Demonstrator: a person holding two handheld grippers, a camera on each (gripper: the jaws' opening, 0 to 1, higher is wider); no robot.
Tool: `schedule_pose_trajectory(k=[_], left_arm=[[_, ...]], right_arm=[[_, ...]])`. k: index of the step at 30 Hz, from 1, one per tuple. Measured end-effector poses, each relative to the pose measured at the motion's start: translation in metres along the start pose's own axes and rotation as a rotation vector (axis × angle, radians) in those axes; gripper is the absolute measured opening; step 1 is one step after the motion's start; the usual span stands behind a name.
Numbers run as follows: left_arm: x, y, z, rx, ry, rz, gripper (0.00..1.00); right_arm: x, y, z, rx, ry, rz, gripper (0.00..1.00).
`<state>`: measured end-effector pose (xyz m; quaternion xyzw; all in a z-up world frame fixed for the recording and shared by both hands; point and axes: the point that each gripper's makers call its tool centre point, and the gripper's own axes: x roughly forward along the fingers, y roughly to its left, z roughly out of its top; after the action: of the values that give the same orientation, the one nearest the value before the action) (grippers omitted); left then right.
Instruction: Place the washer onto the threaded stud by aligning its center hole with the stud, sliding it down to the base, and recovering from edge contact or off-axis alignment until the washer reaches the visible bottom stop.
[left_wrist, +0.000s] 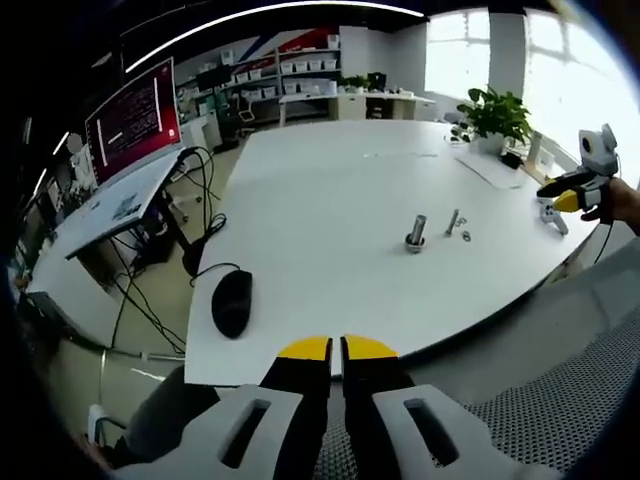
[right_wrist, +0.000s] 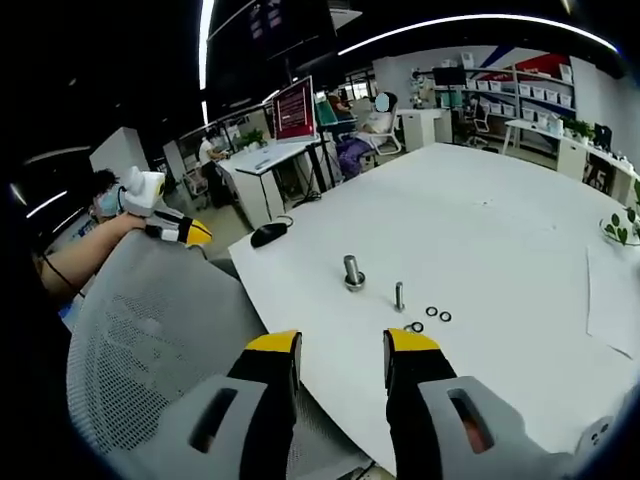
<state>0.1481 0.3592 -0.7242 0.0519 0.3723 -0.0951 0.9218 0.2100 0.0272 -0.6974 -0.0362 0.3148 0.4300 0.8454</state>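
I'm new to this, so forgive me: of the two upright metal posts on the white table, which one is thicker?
The thicker stud, farther from the small washers. It stands on a wide round base, while the thin stud beside the washers is slimmer and shorter.

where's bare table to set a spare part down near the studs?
Bare table stretches wide beyond the larger stud and thin stud, toward the potted plant. Also bare between the studs and the mouse. Crowded only beside the thin stud, where the washers lie.
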Motion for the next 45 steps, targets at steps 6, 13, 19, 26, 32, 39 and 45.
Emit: schedule_pose_trajectory(k=[6, 13, 19, 26, 32, 39, 45], left_arm=[[0.002, -0.004, -0.005, 0.034, 0.040, -0.023, 0.01], [0.001, -0.003, -0.005, 0.032, 0.037, -0.013, 0.01], [0.001, -0.003, -0.007, 0.040, 0.046, -0.012, 0.01], [0.002, -0.002, -0.006, 0.037, 0.049, -0.006, 0.01], [0.001, 0.000, -0.005, 0.022, 0.035, -0.001, 0.02], [0.002, 0.001, -0.006, 0.018, 0.044, 0.009, 0.02], [0.002, 0.002, -0.005, 0.011, 0.038, 0.010, 0.02]], right_arm=[[0.004, -0.001, -0.002, 0.007, 0.003, -0.001, 0.35], [0.013, 0.000, -0.001, -0.022, 0.018, 0.028, 0.35], [0.025, -0.010, -0.011, -0.028, 0.054, 0.029, 0.35], [0.032, -0.027, -0.024, -0.035, 0.102, 0.005, 0.35], [0.035, -0.040, -0.038, -0.054, 0.151, -0.008, 0.35], [0.048, -0.058, -0.052, -0.101, 0.226, -0.011, 0.35], [0.069, -0.069, -0.058, -0.159, 0.305, 0.004, 0.34]])
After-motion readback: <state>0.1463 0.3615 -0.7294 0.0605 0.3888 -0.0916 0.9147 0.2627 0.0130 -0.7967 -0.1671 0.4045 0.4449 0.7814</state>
